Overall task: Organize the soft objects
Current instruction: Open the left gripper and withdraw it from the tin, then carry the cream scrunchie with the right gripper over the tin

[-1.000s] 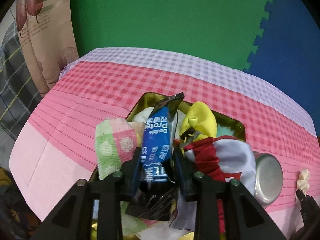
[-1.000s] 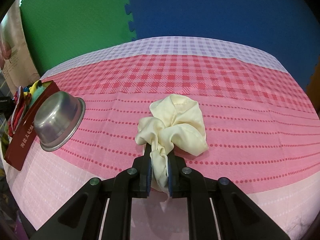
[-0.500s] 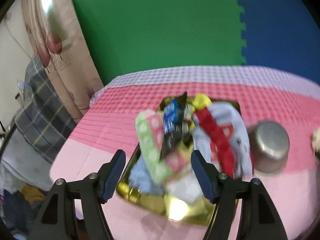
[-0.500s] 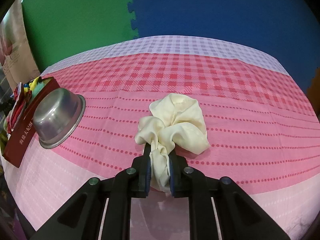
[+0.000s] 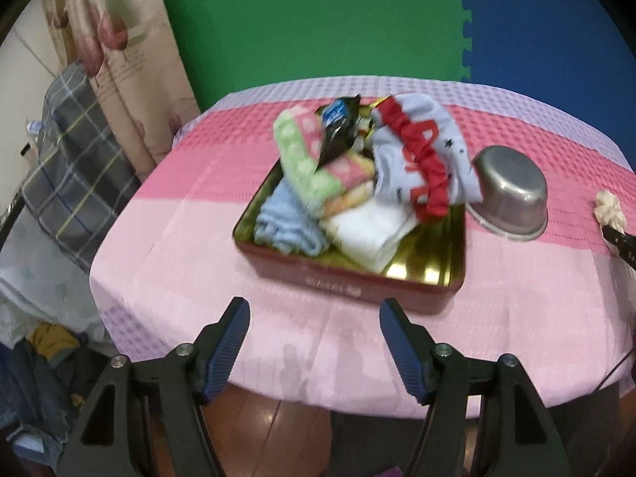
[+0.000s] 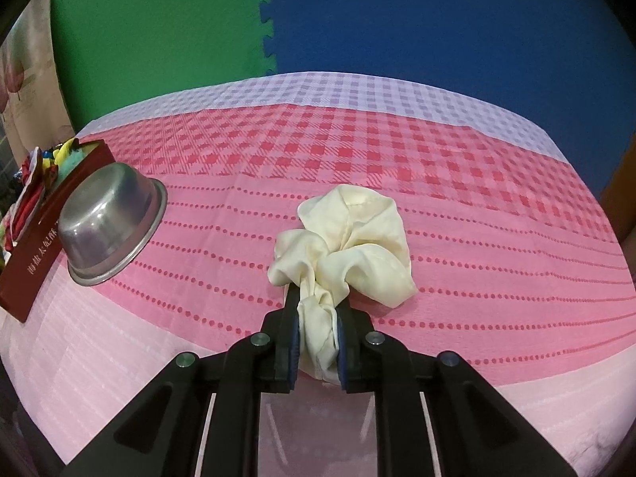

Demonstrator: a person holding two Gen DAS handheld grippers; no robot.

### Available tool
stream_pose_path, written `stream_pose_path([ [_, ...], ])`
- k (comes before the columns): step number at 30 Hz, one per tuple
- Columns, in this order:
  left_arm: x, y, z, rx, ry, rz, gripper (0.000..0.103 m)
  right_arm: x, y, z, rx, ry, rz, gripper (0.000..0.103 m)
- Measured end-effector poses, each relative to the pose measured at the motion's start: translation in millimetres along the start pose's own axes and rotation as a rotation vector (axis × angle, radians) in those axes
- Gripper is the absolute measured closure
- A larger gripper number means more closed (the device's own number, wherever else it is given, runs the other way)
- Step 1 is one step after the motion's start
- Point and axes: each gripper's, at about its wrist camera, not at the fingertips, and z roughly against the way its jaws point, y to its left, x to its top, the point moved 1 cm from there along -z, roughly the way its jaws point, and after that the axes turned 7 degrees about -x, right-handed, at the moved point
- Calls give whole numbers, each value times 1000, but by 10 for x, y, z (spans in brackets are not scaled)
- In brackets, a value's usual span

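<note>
Since earlier: left gripper (image 5: 314, 320) has let go of the blue snack packet (image 5: 338, 129) and drawn back past the near counter edge; the packet now stands among the cloths in the tin.
Left fingers: spread wide apart, nothing between them, hanging over the counter's near rim with bare wooden floor (image 5: 278, 433) below.
Right gripper (image 6: 318, 310): fingers clamped on the cream scrunchie (image 6: 349, 246), unmoved; the scrunchie's free folds rest on the cloth.
Tin (image 5: 349, 284): red-walled, gold inside, set near the counter's front edge; piled with a green-dotted towel (image 5: 302, 159), blue cloth (image 5: 286, 222), white folded cloth (image 5: 369, 234) and a red-trimmed sock (image 5: 421, 151) spilling over its right side.
Steel bowl (image 5: 512, 194): upturned, leaning against the tin's right wall.
Open room: counter (image 6: 477, 198) is clear right of and behind the scrunchie, up to the far lilac border; a pale pink strip lies free in front of the tin.
Edges: left counter edge drops toward a plaid-covered seat (image 5: 67, 151); foam mats back the far edge.
</note>
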Motion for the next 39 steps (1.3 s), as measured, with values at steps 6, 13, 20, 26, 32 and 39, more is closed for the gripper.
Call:
stream_pose_path([
  [6,-157,145,-6,-14,15,37,33,4,15,8,-12,-1,10,89],
  [13,-257,265,-18,-11,30,49,33,18,51,45,-39,27,4,88],
  [20,-301,339,-116,-19,64,68,33,-118,200,233,-14,41,14,88],
  [26,-327,385,-159,-36,80,84,33,-135,525,580,129,25,-2,89],
  [32,-312,490,-202,-34,104,117,33,24,1197,1037,366,-34,67,89],
  [39,-295,614,-214,-30,103,148,33,201,2020,1111,500,-33,184,89],
])
